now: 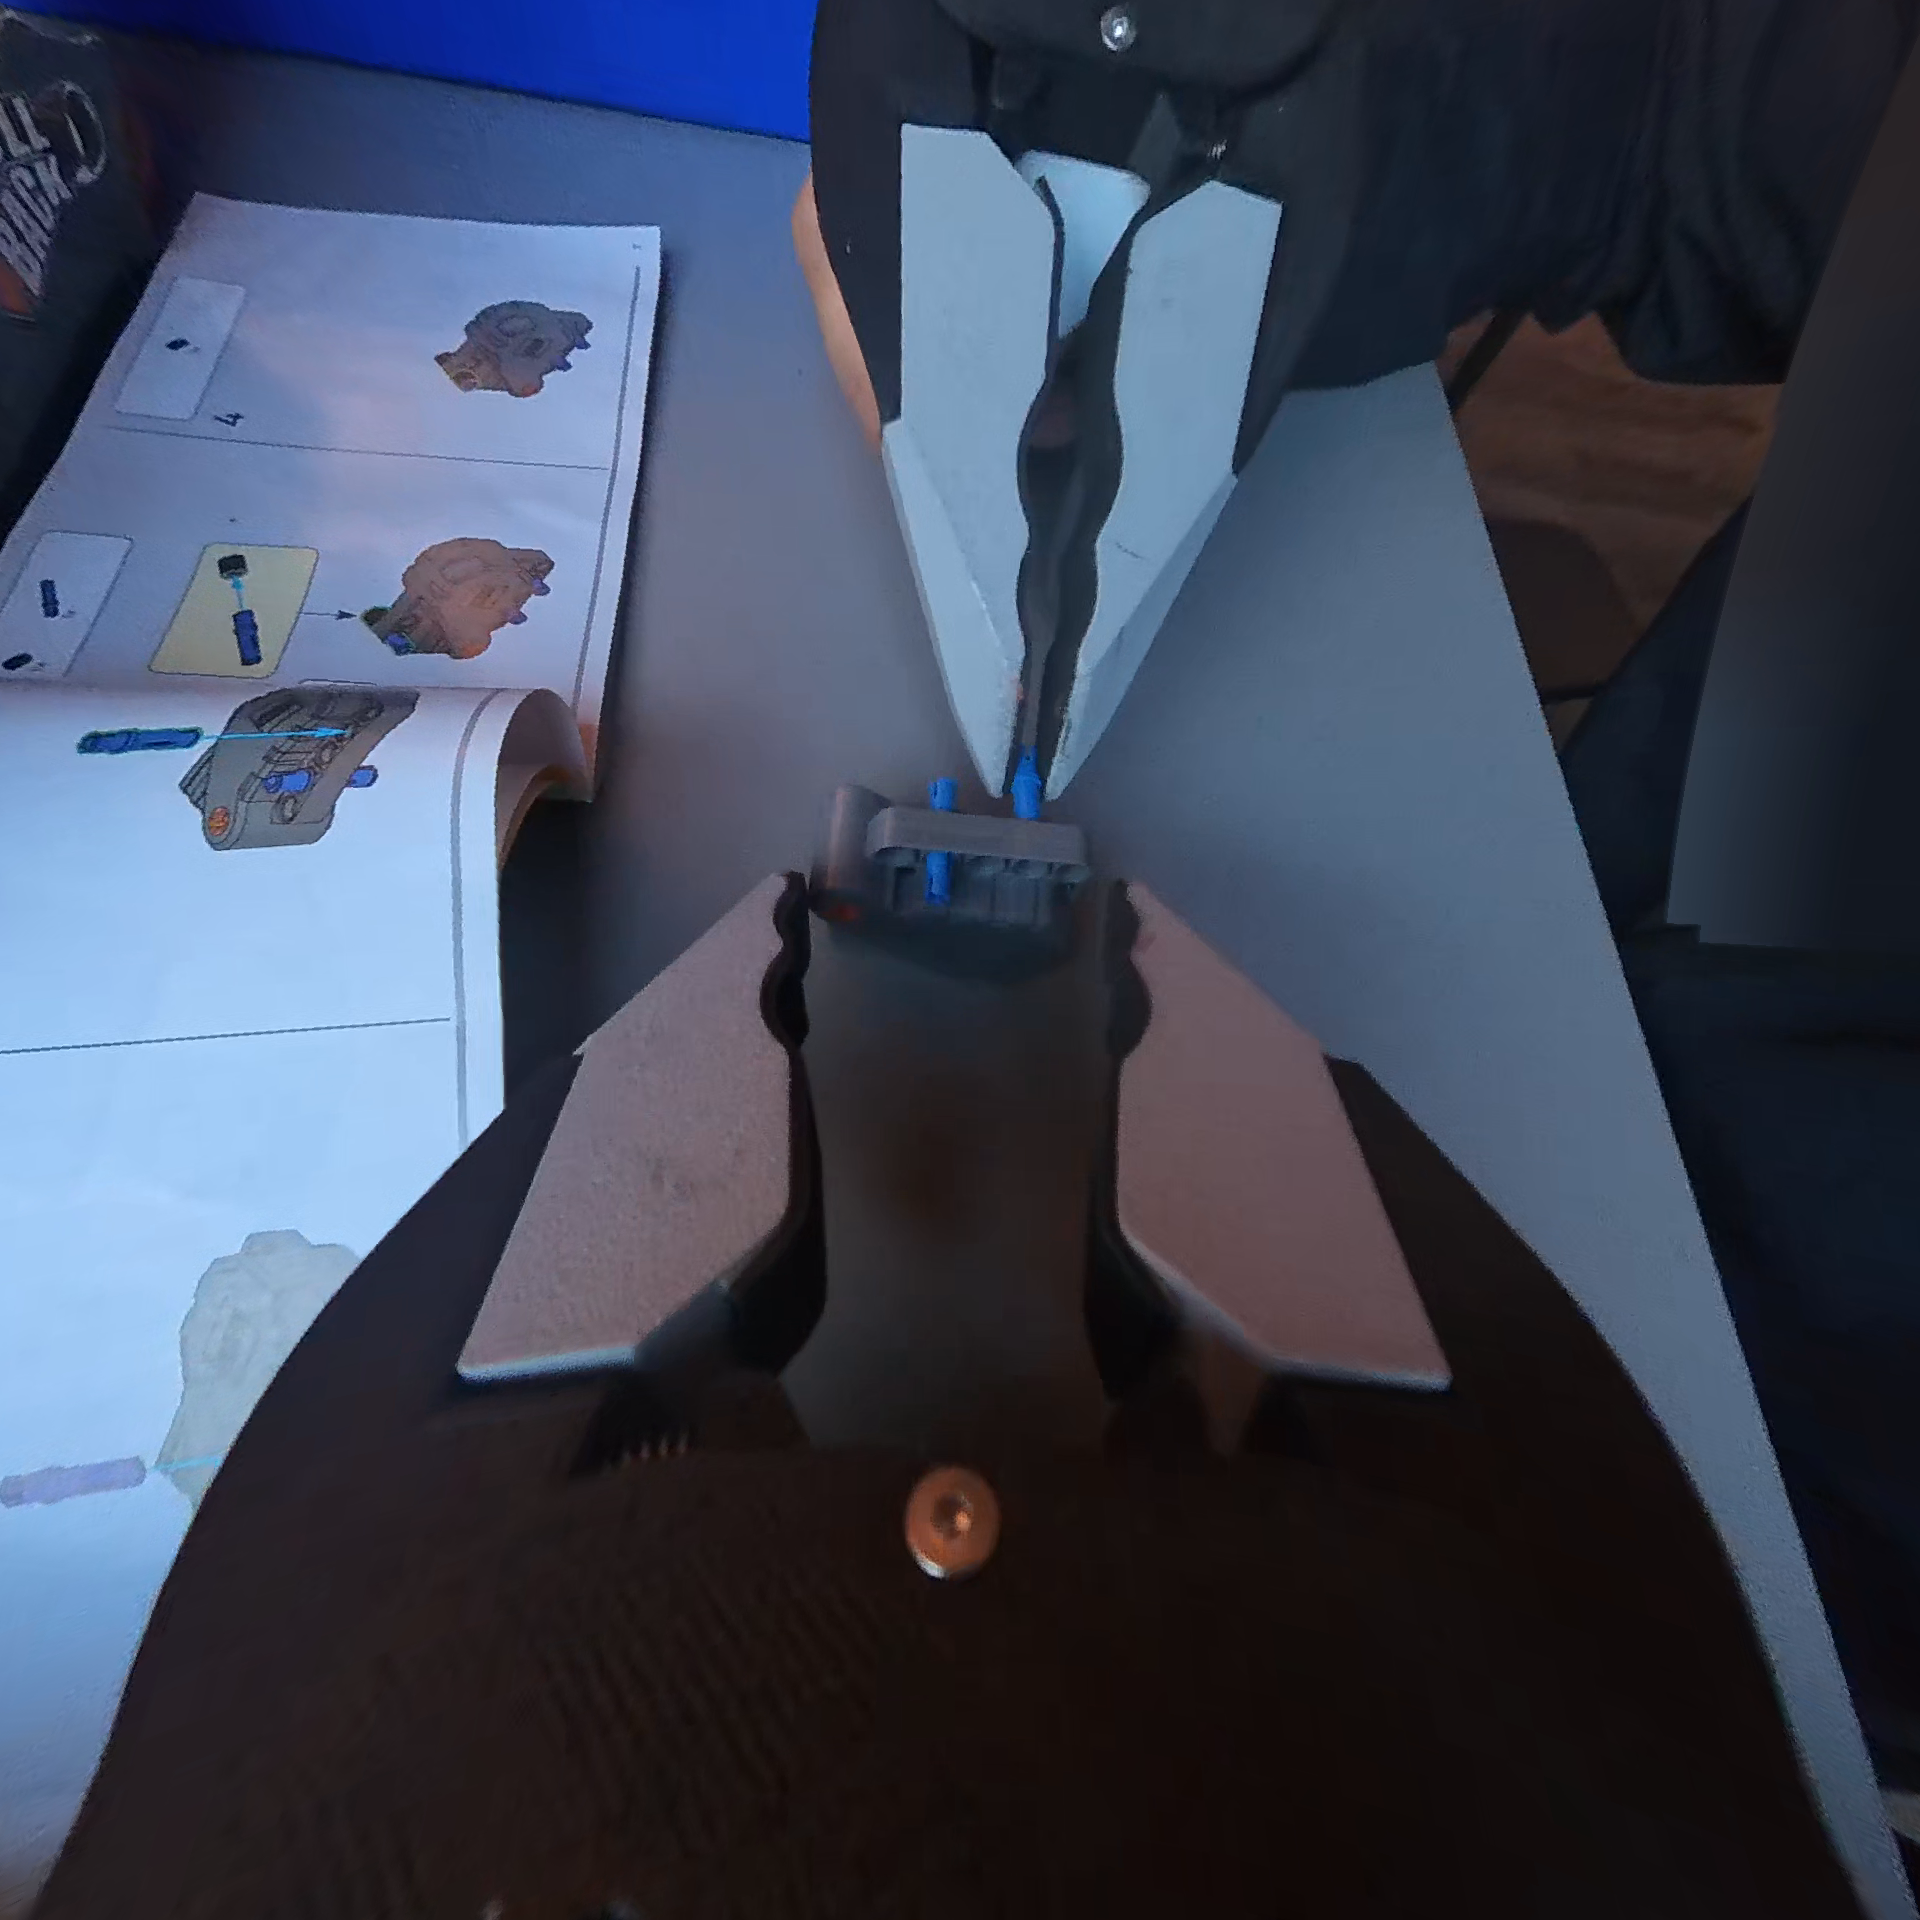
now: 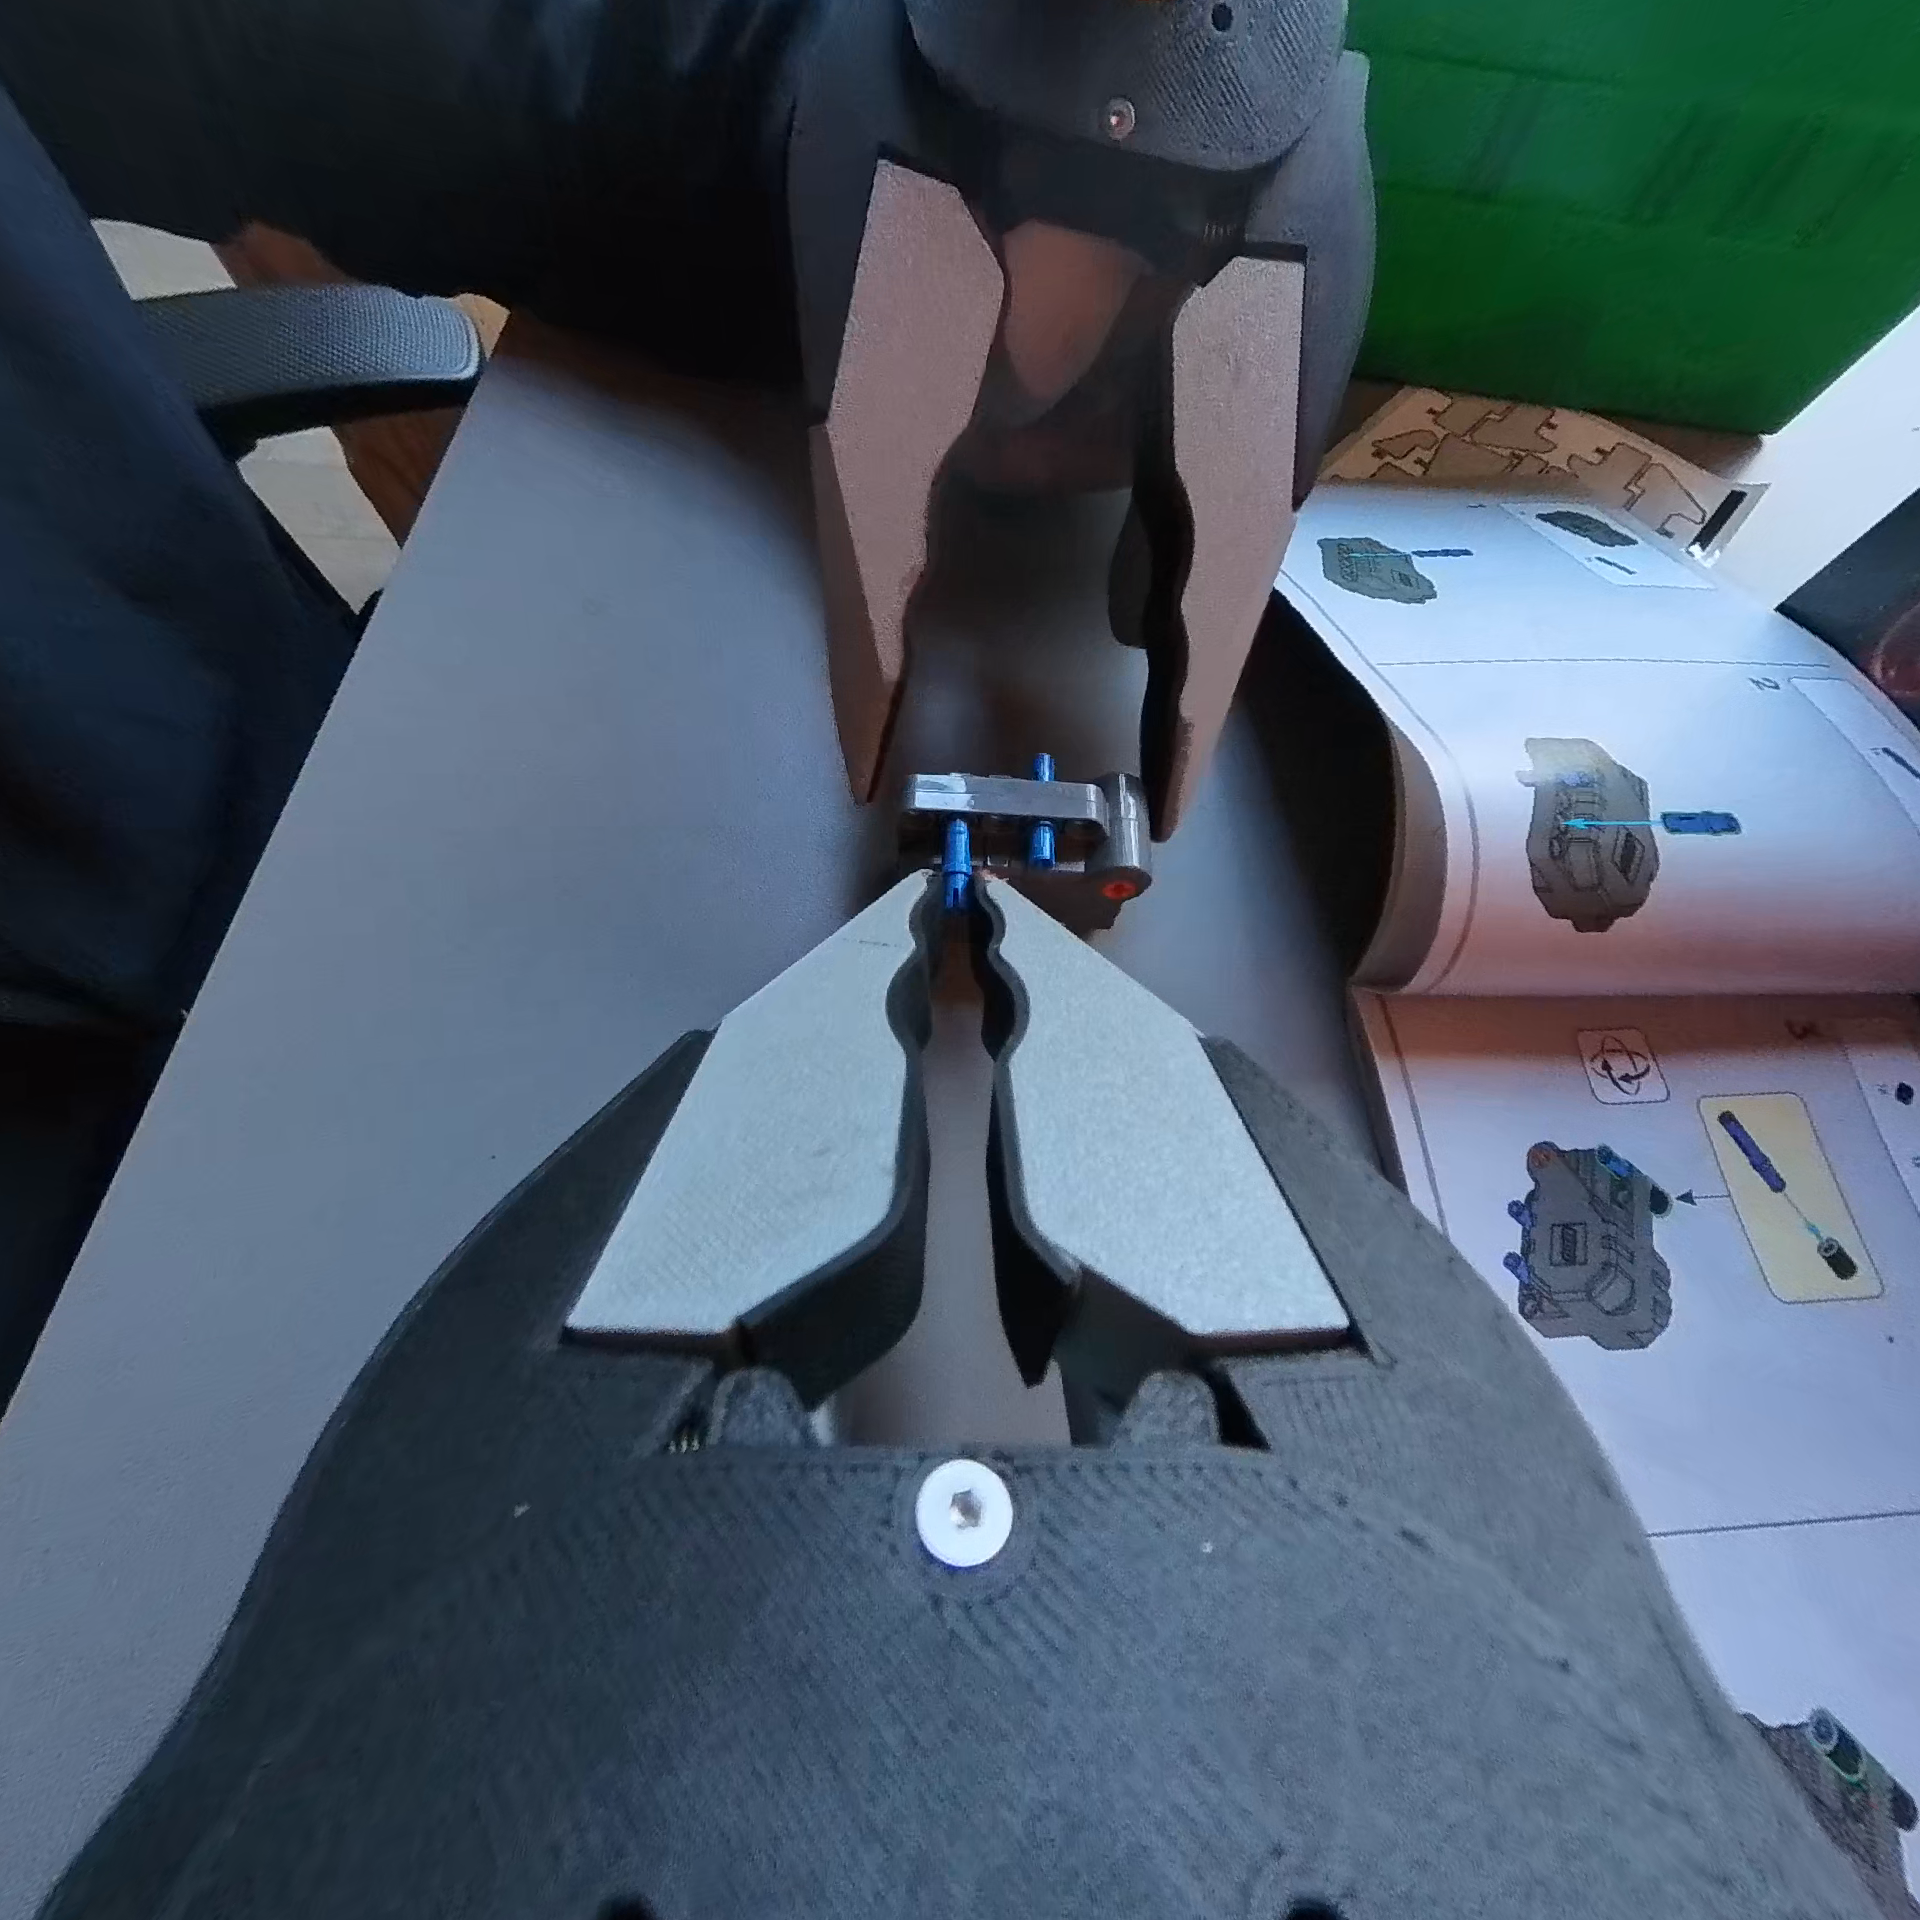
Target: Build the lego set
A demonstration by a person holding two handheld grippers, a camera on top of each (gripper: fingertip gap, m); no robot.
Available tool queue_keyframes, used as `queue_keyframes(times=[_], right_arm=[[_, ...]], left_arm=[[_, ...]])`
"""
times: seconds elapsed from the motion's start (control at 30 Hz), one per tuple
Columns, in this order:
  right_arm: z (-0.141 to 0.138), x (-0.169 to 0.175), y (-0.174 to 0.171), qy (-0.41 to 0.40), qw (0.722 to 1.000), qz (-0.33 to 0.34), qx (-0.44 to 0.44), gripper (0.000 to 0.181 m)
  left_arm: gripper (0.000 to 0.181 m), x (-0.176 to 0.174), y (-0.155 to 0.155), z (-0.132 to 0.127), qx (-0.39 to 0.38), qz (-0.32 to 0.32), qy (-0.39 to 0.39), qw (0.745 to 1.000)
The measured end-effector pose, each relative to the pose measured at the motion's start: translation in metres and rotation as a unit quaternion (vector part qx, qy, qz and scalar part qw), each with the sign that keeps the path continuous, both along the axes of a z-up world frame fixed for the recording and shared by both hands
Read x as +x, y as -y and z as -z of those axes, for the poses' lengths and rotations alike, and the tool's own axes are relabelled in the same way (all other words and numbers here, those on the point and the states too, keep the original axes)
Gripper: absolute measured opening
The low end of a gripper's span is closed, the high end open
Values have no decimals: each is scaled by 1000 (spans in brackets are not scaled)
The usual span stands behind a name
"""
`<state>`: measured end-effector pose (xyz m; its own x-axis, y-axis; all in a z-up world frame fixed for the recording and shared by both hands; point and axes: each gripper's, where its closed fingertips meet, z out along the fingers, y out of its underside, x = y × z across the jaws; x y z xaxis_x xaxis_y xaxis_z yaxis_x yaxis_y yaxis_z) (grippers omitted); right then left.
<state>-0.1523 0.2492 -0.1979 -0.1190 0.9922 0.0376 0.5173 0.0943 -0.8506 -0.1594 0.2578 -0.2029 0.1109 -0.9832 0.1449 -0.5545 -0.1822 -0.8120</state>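
Observation:
A grey lego motor block with blue pins through it sits between the tips of my left gripper, which is shut on its two ends just above the grey table. In the right wrist view the block is straight ahead, with the left gripper behind it. My right gripper is shut on a blue pin whose far end sits in the block's left hole. In the left wrist view the right gripper comes from the far side, pinching that pin. A second blue pin stands through the block.
An open instruction booklet lies on the table left of the block; it also shows in the right wrist view. A dark box lies at the far left. A person's dark clothing and a chair armrest are at the table's edge. Left and right tips are no more than a few centimetres apart.

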Motion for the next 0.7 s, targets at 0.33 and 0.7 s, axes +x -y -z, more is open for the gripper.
queue_keyframes(times=[0.33, 0.7], right_arm=[[0, 2, 3, 3, 1000, -12, -10, 1], [3, 8, 0, 21, 1000, -18, -9, 0]], left_arm=[[54, 6, 1, 11, 19, -17, -39, 999], [53, 10, -2, 12, 27, -55, -64, 996]])
